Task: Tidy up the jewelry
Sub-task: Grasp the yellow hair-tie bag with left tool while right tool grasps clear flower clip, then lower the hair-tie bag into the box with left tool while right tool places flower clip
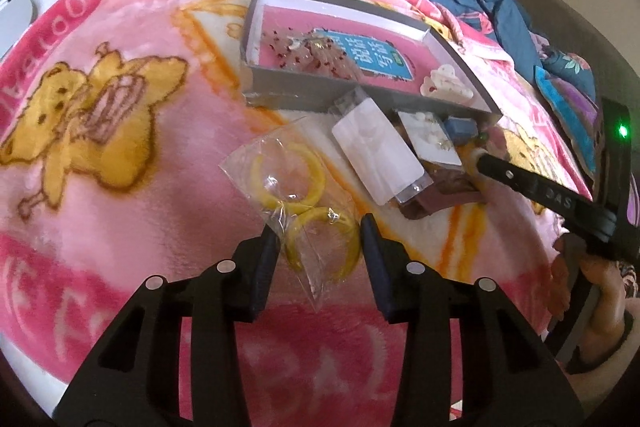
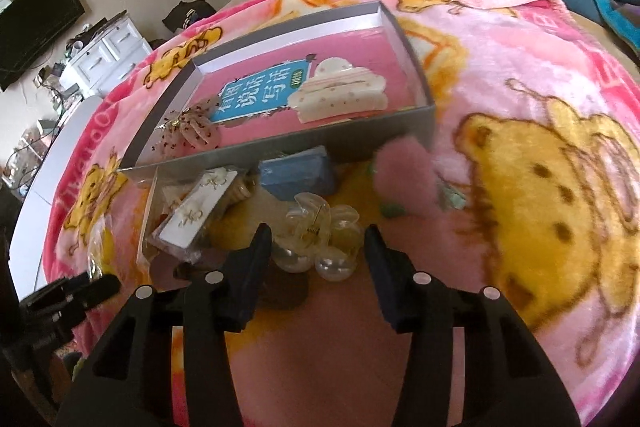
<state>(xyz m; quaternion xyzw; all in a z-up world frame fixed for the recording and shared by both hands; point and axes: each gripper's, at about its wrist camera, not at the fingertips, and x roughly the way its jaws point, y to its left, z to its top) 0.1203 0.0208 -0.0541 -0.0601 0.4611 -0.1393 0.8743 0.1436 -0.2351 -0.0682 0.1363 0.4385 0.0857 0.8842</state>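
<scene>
Pick-up step: left gripper [image 1: 320, 233] fingers grip the bag of yellow hoops [image 1: 298, 203], right gripper [image 2: 318, 241] fingers — half-closed — straddle the clear hair clip [image 2: 320, 227] — next, transfer both into the box [image 2: 280, 147].

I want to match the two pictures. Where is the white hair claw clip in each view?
Left wrist view: the white hair claw clip lies at the right end of the grey box, right of centre in the picture.
Right wrist view: the clip lies in the box, near its right end, above the picture's centre.
Shared landmark: the blue label on the pink floor of the box.
</scene>
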